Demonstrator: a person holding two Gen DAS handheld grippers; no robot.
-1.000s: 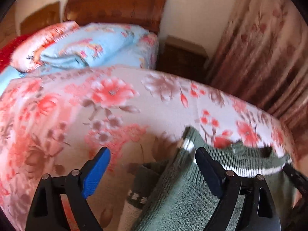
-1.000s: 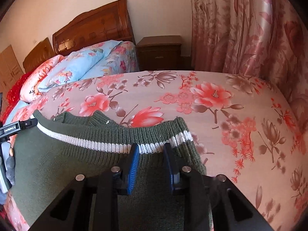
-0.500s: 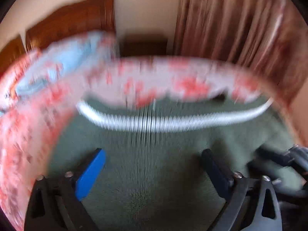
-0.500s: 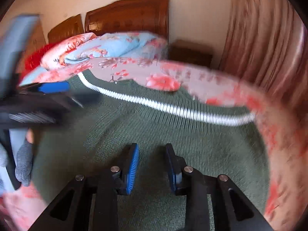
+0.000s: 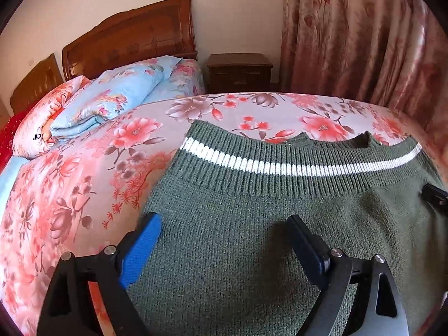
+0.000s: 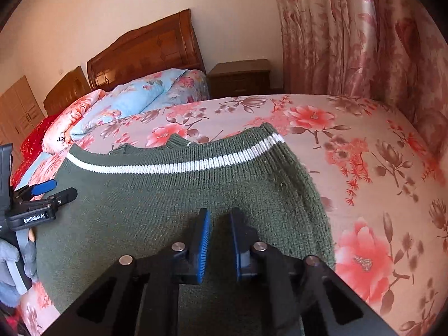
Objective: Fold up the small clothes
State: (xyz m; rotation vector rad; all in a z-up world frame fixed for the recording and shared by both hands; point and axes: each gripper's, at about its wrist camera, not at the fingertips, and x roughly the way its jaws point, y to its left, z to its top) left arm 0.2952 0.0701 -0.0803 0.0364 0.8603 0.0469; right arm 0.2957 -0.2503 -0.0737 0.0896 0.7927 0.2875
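Observation:
A dark green knitted sweater [image 5: 252,224] with a white stripe across its ribbed hem lies folded flat on the floral bed [image 5: 70,182]. It also shows in the right wrist view [image 6: 168,196]. My left gripper [image 5: 224,232] is wide open and empty, low over the sweater's left part. It appears at the left edge of the right wrist view [image 6: 42,193]. My right gripper [image 6: 219,224] hovers over the sweater's right part with its jaws a narrow gap apart and nothing between them. Its tip shows at the right edge of the left wrist view [image 5: 434,196].
A folded blue floral quilt [image 5: 117,100] and a pink pillow [image 5: 42,123] lie at the head of the bed by the wooden headboard [image 5: 131,39]. A dark nightstand [image 5: 240,70] and floral curtains [image 5: 364,42] stand beyond the bed.
Both grippers let go of the sweater's striped hem and drew back over its body. The sweater now lies flat and folded; the left gripper swung right from the bedspread over it.

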